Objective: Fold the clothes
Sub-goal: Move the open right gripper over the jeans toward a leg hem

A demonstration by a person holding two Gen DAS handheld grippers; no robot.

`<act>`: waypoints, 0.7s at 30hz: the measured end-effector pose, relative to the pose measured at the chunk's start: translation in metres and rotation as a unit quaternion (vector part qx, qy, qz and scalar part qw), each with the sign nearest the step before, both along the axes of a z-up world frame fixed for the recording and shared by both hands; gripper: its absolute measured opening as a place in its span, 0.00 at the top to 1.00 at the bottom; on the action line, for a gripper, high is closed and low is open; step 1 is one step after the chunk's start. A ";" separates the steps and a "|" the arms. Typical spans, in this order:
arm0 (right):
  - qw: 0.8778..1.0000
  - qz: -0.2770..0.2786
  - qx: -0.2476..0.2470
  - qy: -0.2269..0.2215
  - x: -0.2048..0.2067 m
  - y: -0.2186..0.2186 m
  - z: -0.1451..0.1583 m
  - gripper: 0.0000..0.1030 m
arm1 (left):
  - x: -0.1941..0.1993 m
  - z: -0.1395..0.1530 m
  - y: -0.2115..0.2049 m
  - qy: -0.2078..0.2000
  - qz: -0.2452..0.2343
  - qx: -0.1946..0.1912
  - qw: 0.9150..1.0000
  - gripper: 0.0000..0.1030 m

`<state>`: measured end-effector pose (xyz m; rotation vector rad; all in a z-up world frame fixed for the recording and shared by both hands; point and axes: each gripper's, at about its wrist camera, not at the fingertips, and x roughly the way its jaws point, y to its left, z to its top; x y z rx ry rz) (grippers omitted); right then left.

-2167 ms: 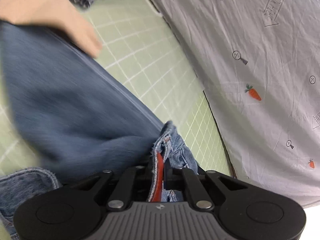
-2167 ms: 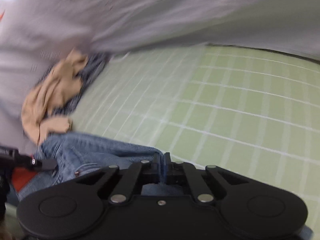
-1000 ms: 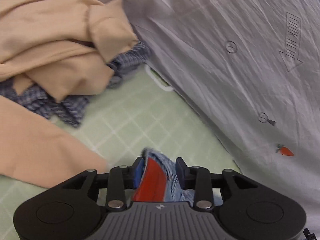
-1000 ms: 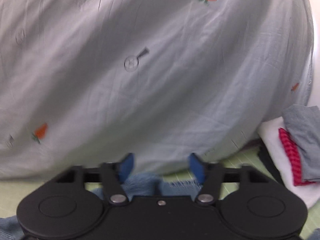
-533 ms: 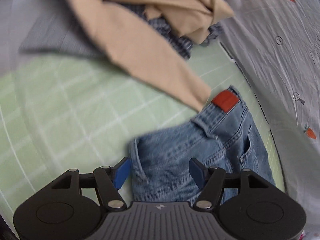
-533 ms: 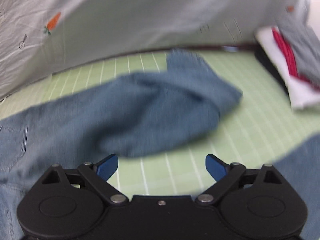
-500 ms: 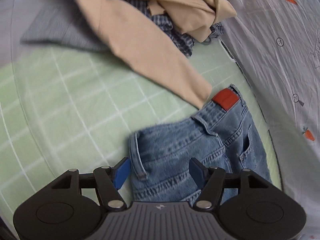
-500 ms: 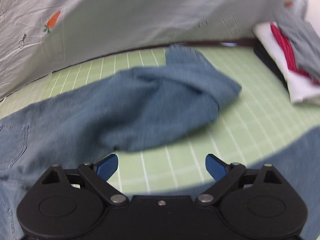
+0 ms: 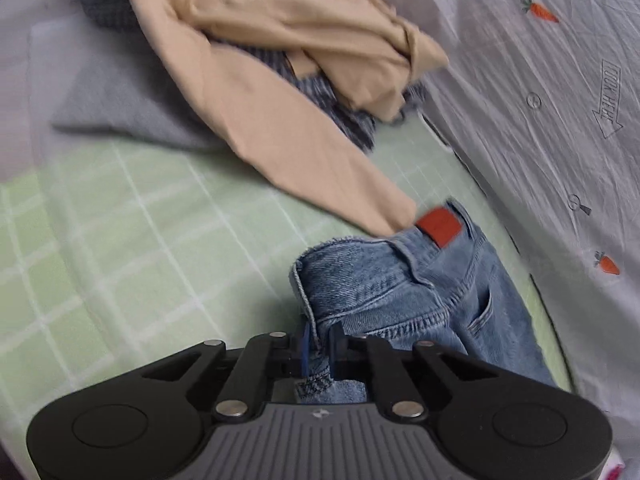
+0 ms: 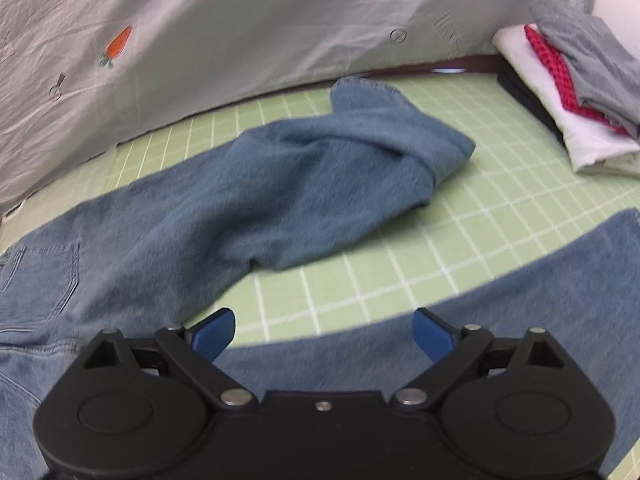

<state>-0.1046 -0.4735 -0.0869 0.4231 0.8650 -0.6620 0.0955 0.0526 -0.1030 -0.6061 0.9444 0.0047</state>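
The pair of faded blue denim jeans [image 9: 404,288] lies on the pale green mat with a white grid [image 9: 120,240], its waistband in the lower centre of the left wrist view, with a rust-red rectangular patch [image 9: 440,222] stitched to the band and a back pocket to the right of it. The left gripper [image 9: 318,346] has its jaws closed to a narrow slit on the near edge of the waistband, a strip of hem showing between the blue pads. A crumpled beige garment [image 9: 280,80] fills the upper middle of that view, one long flap reaching down to touch the waistband beside the patch; it lies over a dark blue checked cloth [image 9: 344,116]. In the right wrist view the jeans [image 10: 280,188] spread across the centre: one leg runs from the lower left toward the upper right and is bunched and folded over itself, the other sweeps along the lower right. The right gripper [image 10: 324,334] has its jaws wide apart, holding nothing, above the nearer leg. A pale grey sheet printed with small orange carrots [image 10: 200,32] rises across the top, and a stack of folded white, red and grey clothes [image 10: 572,80] sits at the upper right.
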 end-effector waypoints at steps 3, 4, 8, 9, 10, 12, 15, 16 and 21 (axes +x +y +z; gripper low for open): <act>1.000 0.011 0.015 0.008 -0.004 0.011 -0.006 0.07 | -0.011 0.006 0.022 -0.015 0.028 0.025 0.999 0.91; 1.000 0.013 0.023 0.009 -0.006 0.013 -0.008 0.07 | -0.015 0.007 0.027 -0.016 0.031 0.041 0.999 0.91; 0.999 0.013 0.044 0.018 -0.014 0.019 -0.016 0.07 | -0.027 0.001 0.047 -0.004 0.050 0.063 0.997 0.90; 0.999 0.012 0.047 0.020 -0.016 0.019 -0.017 0.07 | -0.029 0.000 0.051 0.000 0.055 0.055 0.997 0.88; 0.999 0.010 0.048 0.021 -0.020 0.018 -0.018 0.06 | -0.031 -0.001 0.054 0.004 0.060 0.046 0.997 0.86; 0.999 0.006 0.049 0.022 -0.028 0.016 -0.018 0.06 | -0.034 0.003 0.053 0.004 0.063 0.052 0.997 0.82; 0.998 0.001 0.049 0.025 -0.041 0.011 -0.019 0.04 | -0.039 0.014 0.045 0.000 0.067 0.071 0.995 0.66; 0.998 -0.001 0.050 0.026 -0.046 0.008 -0.020 0.04 | -0.042 0.018 0.042 -0.005 0.076 0.075 0.994 0.50; 0.998 -0.011 0.059 0.034 -0.071 -0.012 -0.027 0.02 | -0.059 0.039 0.006 -0.043 0.064 0.095 0.992 0.29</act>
